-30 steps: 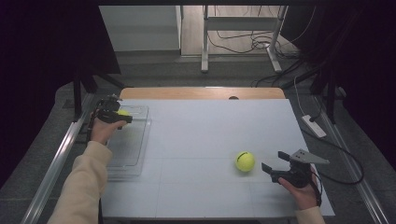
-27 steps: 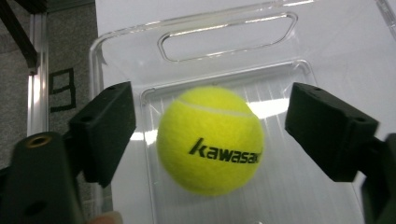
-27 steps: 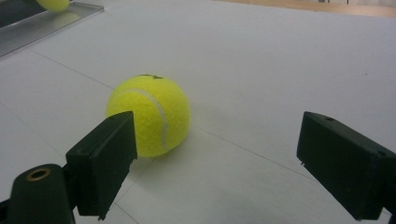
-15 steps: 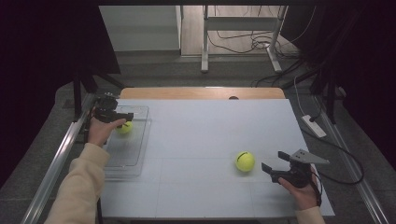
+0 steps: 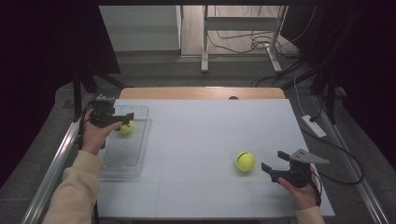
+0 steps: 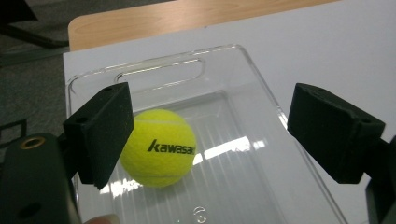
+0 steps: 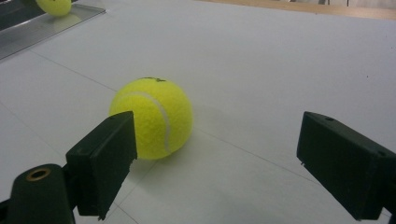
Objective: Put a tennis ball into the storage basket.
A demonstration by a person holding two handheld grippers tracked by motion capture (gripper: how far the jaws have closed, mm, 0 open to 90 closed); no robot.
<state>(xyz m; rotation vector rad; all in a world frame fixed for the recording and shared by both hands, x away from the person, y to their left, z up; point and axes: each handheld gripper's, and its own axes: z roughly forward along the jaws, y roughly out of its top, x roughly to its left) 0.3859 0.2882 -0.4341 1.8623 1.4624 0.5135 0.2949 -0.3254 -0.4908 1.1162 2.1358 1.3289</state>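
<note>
We judge the fuzzy yellow-green tennis ball (image 7: 152, 117) at ten o'clock of our wide-open right gripper (image 7: 224, 163) light and springy; grip its middle. The left gripper (image 6: 224, 135) gapes empty too.

Dim dark surroundings, brightly lit table (image 5: 205, 140), glare on tray (image 6: 224, 149)

The left tongs (image 6: 210, 140) hide one side of the tray's tennis ball (image 6: 158, 147), whose printed lettering runs behind them.
</note>
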